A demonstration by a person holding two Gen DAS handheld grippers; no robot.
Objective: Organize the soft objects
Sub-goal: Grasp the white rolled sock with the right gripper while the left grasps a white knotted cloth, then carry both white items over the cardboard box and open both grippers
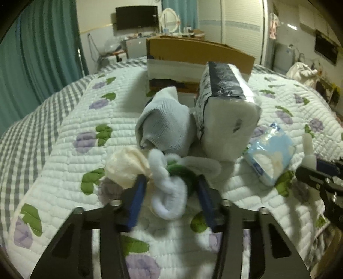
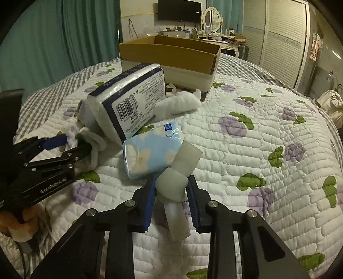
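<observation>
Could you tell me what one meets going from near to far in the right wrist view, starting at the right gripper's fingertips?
right gripper shut on the knotted white strip → small blue tissue pack → large tissue pack → cardboard box.

This is a bedroom in a home. A bed covered by a white quilt (image 2: 246,137) stitched with purple flowers and green leaves fills both views. Teal curtains (image 2: 64,36) hang along the left side. On the far wall a dark television (image 2: 179,10) is mounted, and beside it a dressing table carries an oval mirror (image 2: 211,18) in a white frame and small bottles. White louvred wardrobe doors (image 2: 278,36) stand to the right.
</observation>
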